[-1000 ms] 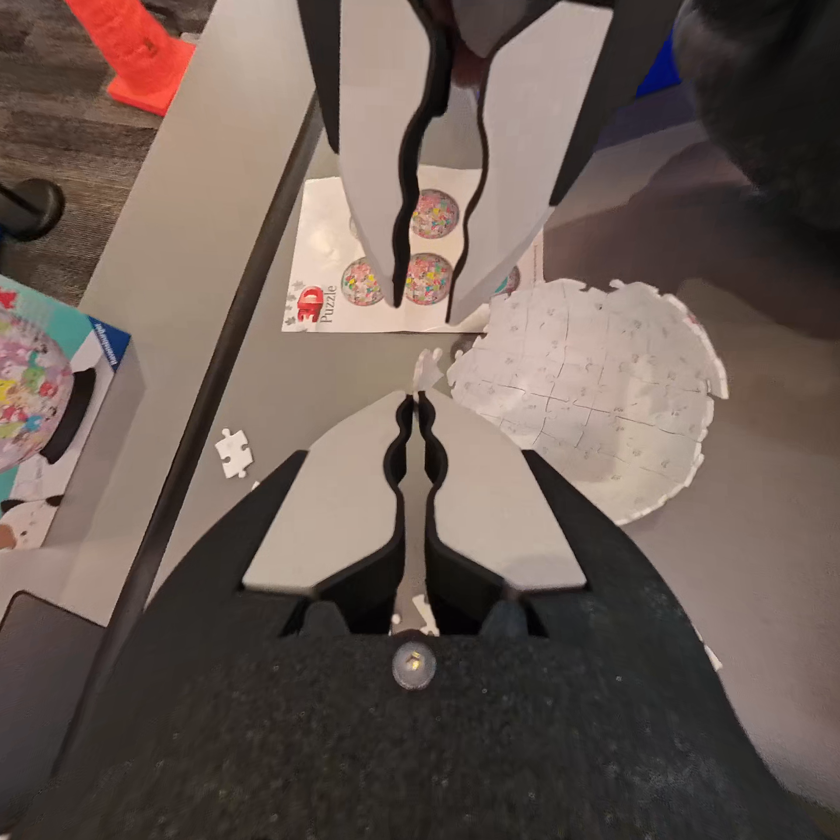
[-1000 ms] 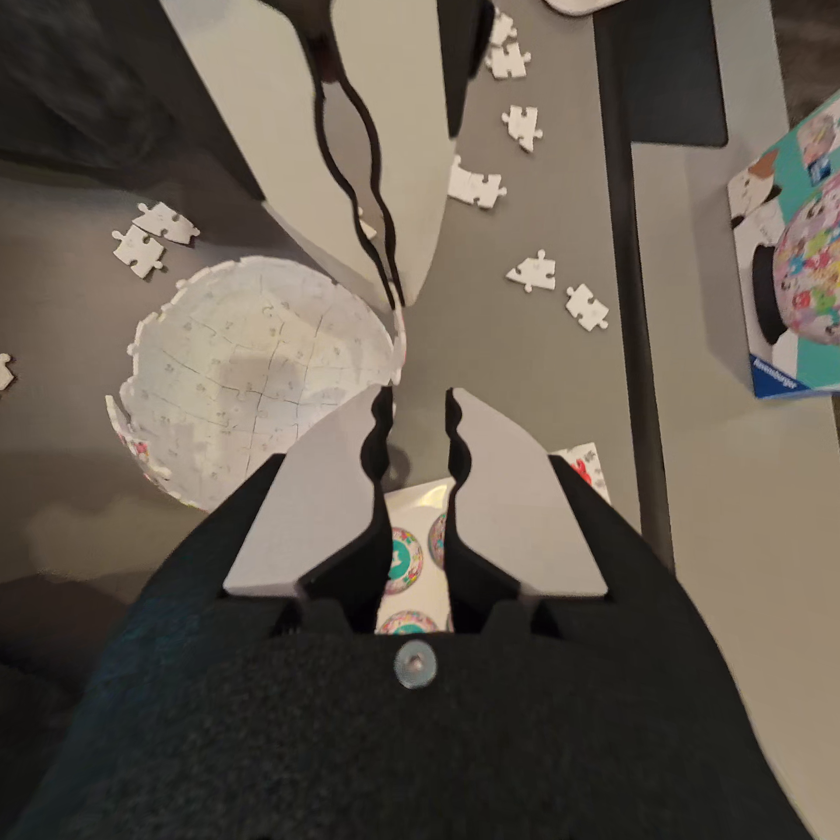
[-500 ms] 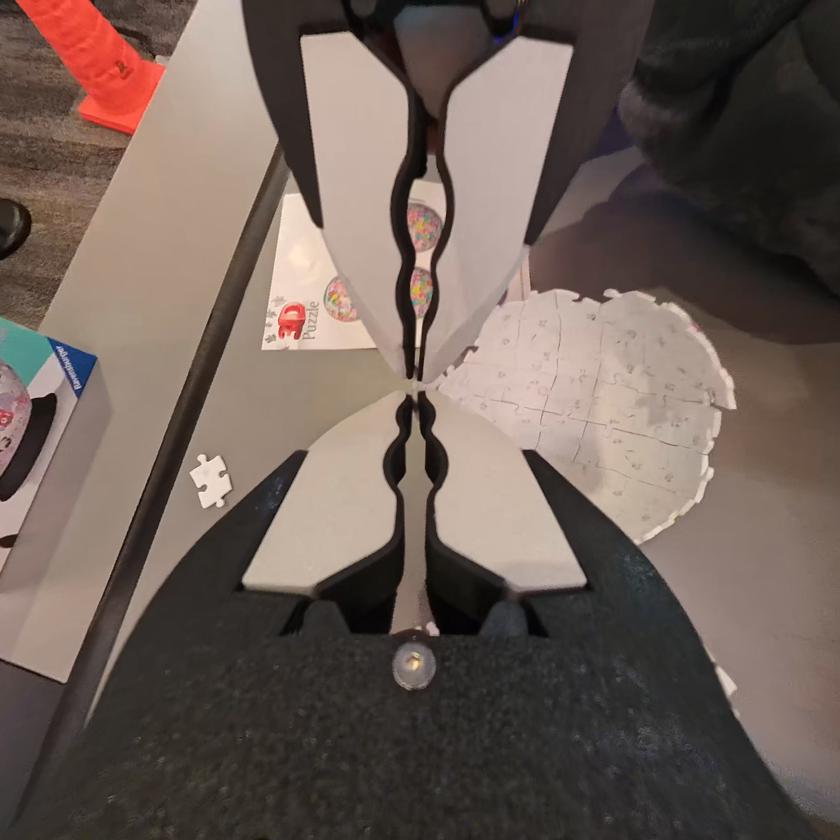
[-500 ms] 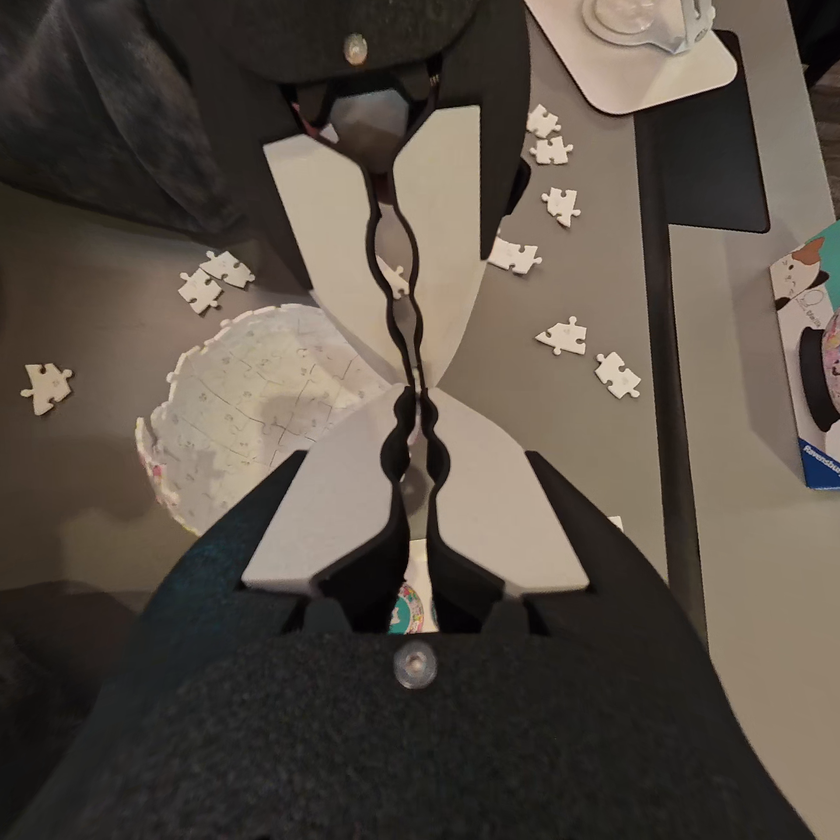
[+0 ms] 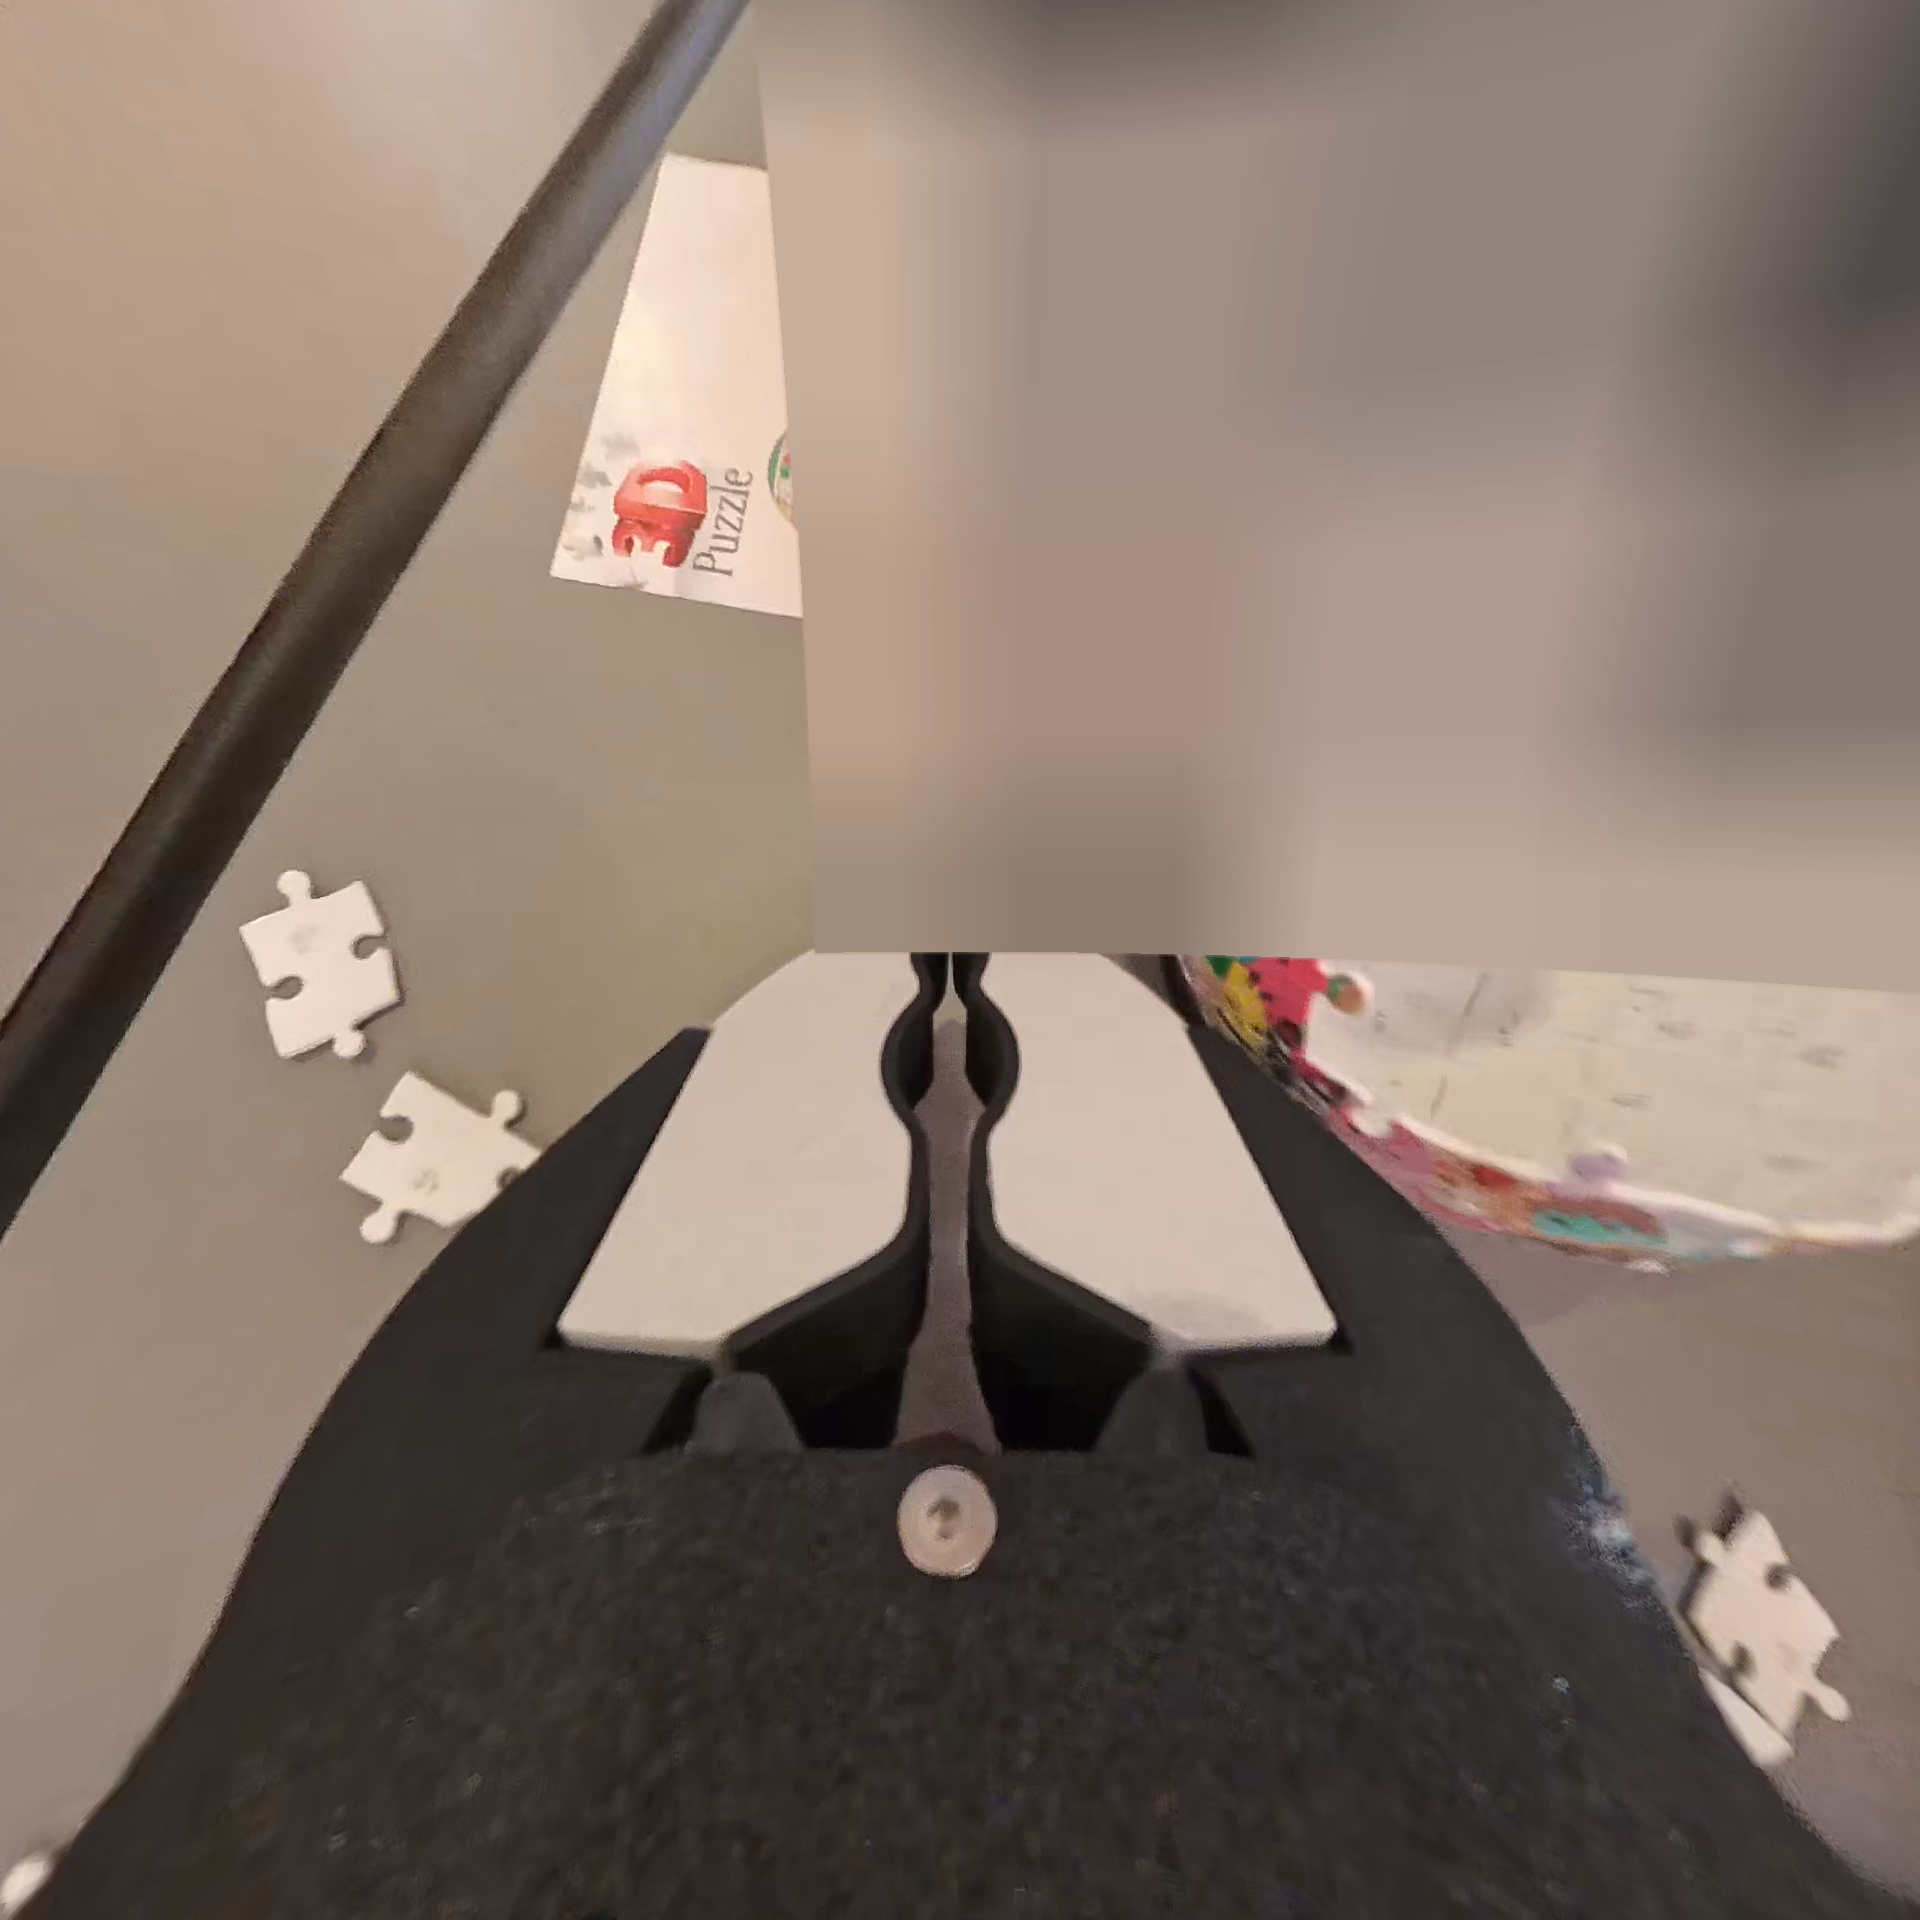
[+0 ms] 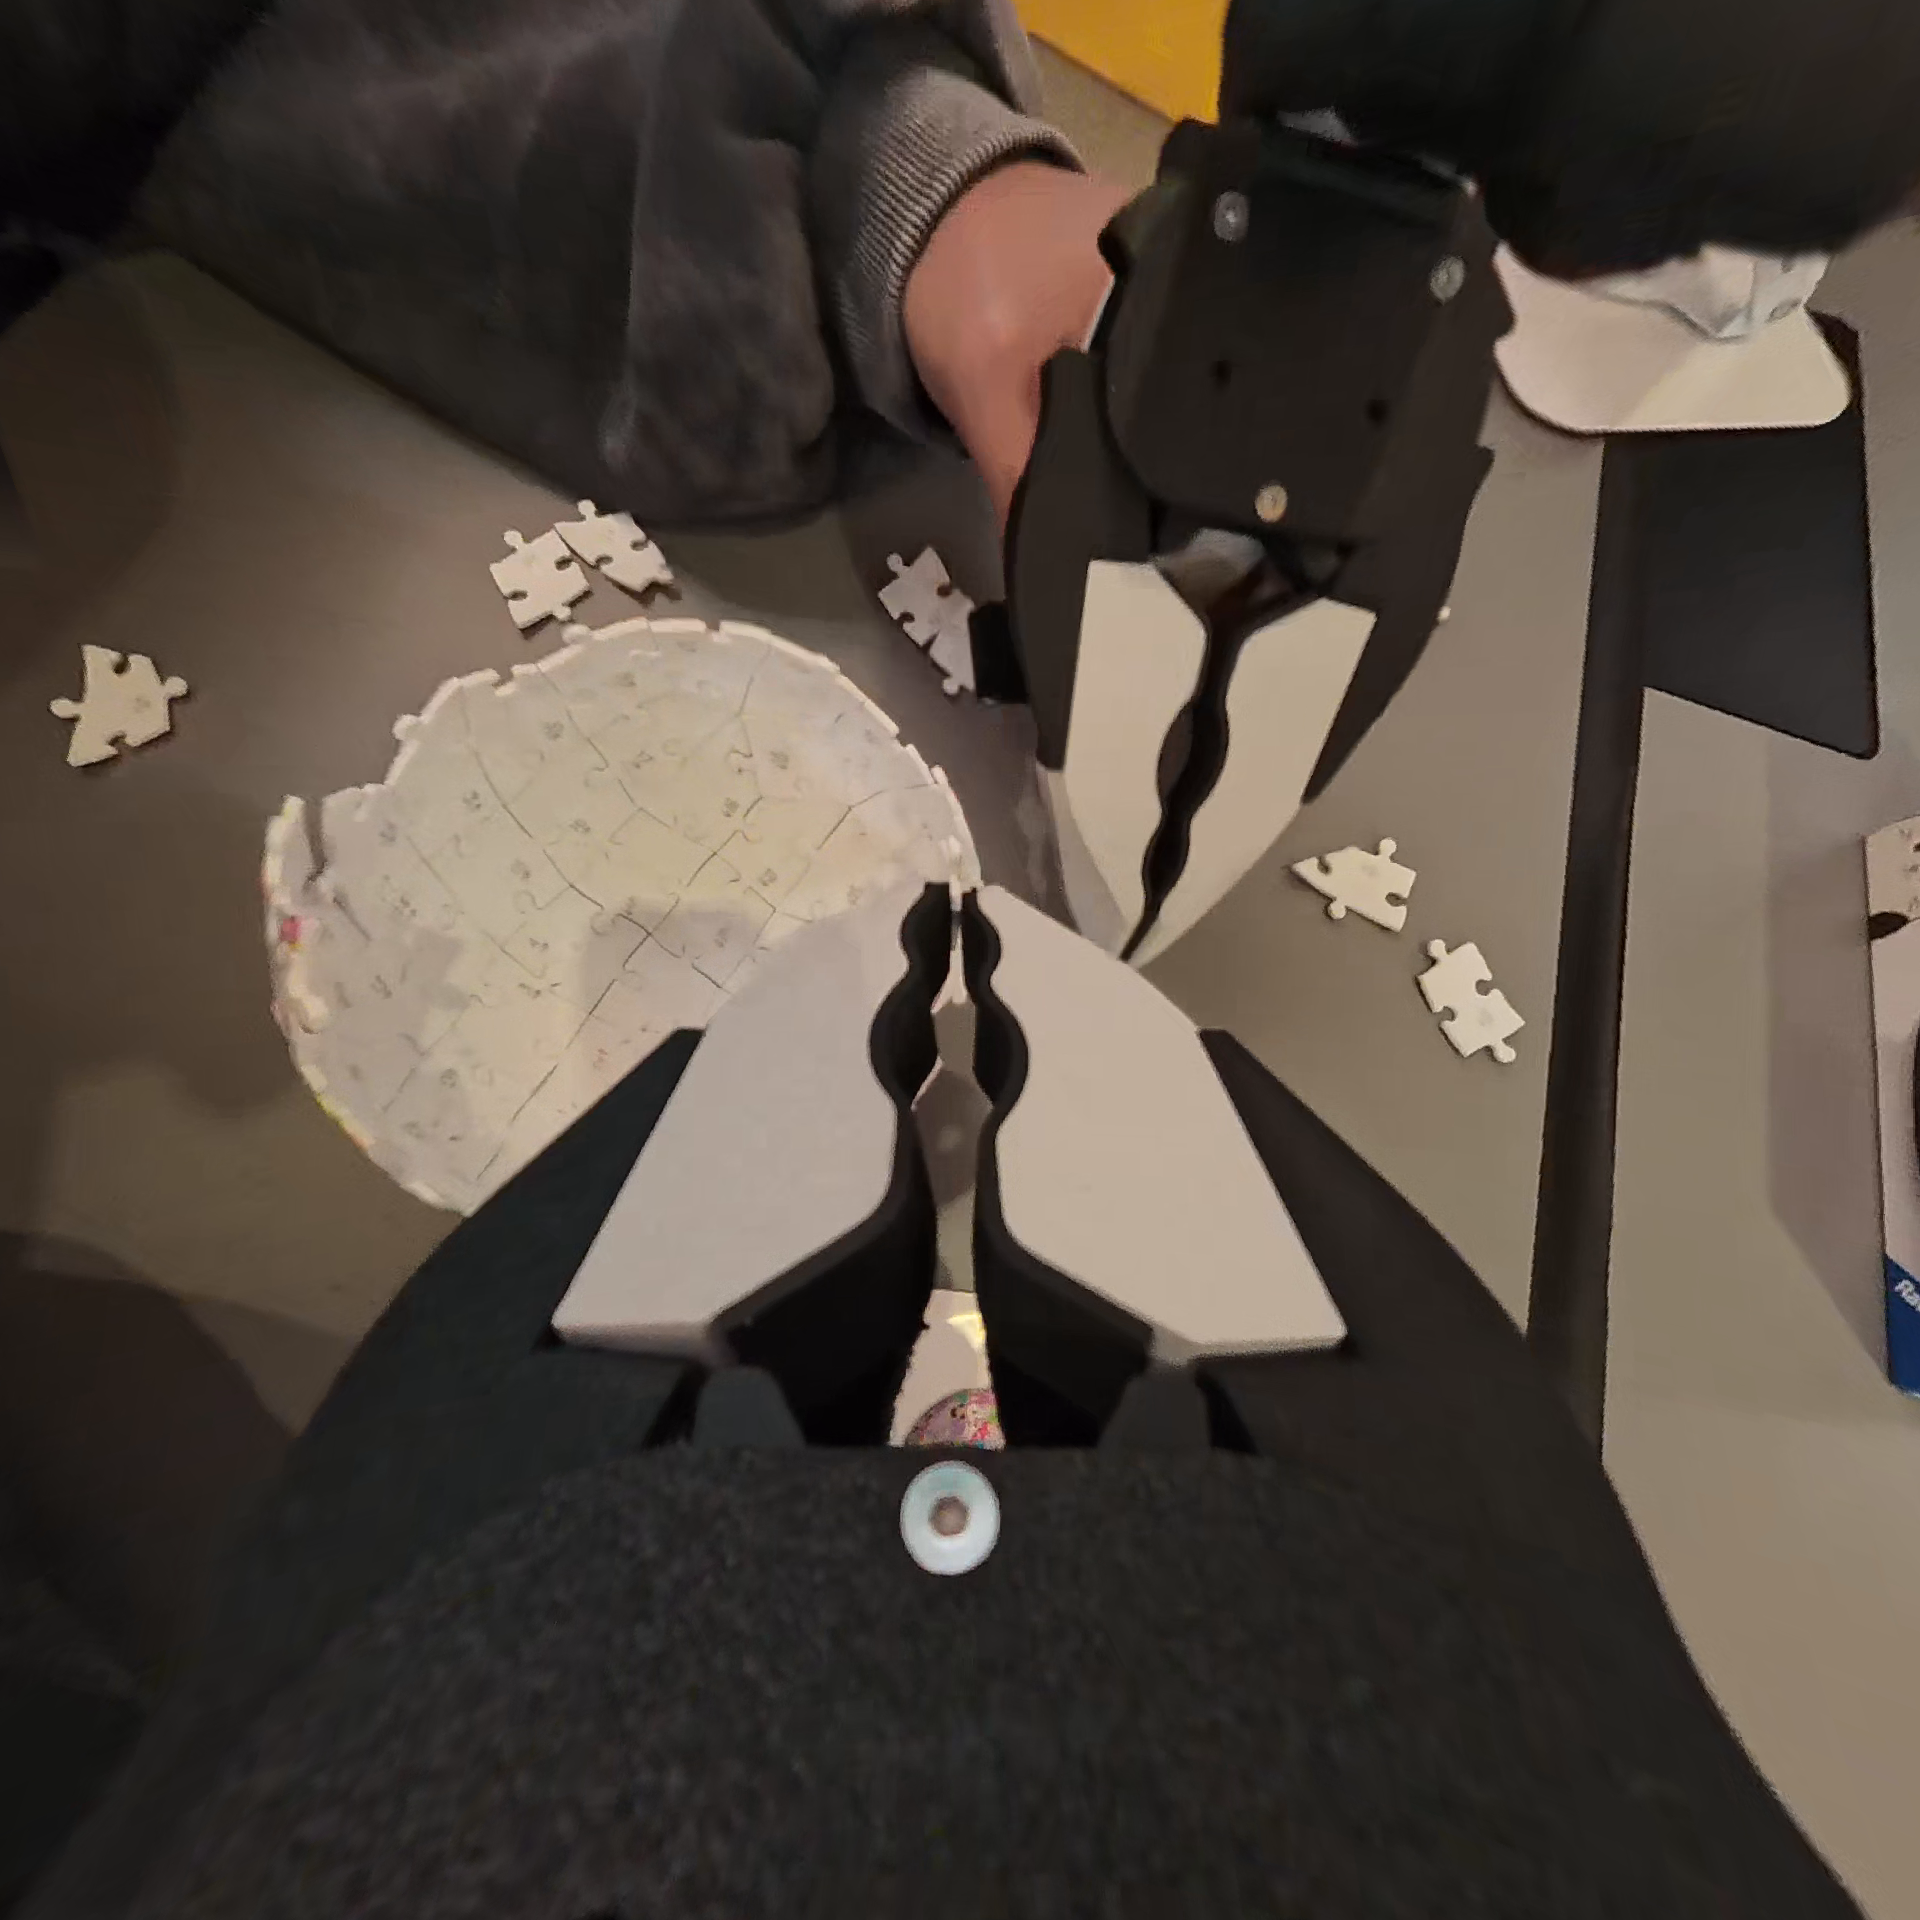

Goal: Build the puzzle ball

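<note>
The half-built puzzle ball (image 6: 582, 894) lies on the grey table like a white bowl, open side up; its coloured outside shows in the left wrist view (image 5: 1475, 1174). My right gripper (image 6: 956, 902) is shut on a thin white puzzle piece (image 6: 952, 871), seen edge-on at the bowl's near right rim. My left gripper (image 6: 1135, 935) points down at the table just right of the bowl with its jaws together and nothing visible in them. In its own view (image 5: 948, 966) its tips sit at the edge of a blurred patch.
Loose white pieces lie around the bowl (image 6: 120, 701) (image 6: 577, 561) (image 6: 1356, 878) (image 6: 1470, 997) (image 5: 317, 961) (image 5: 436, 1153). An instruction sheet (image 5: 686, 416) lies beyond. The puzzle box (image 6: 1896, 1143) and a black mat (image 6: 1756, 582) are at right. A person's hand (image 6: 987, 312) holds the left gripper. The grippers' ends are close to 7 centimeters from one another.
The two grippers met tip to tip on the piece. My left gripper has since drawn back to the right; my right gripper has moved with the piece to the bowl's rim.
</note>
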{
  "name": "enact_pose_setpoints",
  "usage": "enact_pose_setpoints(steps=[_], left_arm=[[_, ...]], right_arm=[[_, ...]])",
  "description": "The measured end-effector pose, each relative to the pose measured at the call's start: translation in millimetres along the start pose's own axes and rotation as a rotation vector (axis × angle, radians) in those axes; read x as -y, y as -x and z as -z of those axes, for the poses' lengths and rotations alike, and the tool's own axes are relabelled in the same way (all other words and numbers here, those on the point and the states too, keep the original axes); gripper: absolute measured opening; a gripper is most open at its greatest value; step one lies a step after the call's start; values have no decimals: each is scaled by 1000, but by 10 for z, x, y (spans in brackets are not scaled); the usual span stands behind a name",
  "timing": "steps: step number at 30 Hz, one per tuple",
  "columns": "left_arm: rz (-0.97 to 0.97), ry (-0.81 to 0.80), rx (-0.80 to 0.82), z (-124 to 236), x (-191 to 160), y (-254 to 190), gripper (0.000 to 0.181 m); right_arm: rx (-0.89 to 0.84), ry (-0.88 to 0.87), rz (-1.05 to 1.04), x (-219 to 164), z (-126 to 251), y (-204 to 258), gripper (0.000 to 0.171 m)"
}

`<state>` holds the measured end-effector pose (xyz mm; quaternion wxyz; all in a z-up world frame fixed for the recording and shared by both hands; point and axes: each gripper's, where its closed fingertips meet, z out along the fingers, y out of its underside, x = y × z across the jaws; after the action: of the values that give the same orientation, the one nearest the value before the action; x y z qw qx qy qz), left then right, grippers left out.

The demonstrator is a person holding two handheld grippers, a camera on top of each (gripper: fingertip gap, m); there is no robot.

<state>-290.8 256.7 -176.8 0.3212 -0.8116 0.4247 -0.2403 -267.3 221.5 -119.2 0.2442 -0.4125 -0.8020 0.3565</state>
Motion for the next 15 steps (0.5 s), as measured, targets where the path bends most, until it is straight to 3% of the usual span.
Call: enact_pose_setpoints(steps=[7,15], left_arm=[[-10,35,-115,-363,-31,-33,0],[13,13,-141,-426,-34,-41,0]], right_arm=[[-44,2,-1,-112,-106,-61,2],[-89,-1,8,-120,-131,-76,2]])
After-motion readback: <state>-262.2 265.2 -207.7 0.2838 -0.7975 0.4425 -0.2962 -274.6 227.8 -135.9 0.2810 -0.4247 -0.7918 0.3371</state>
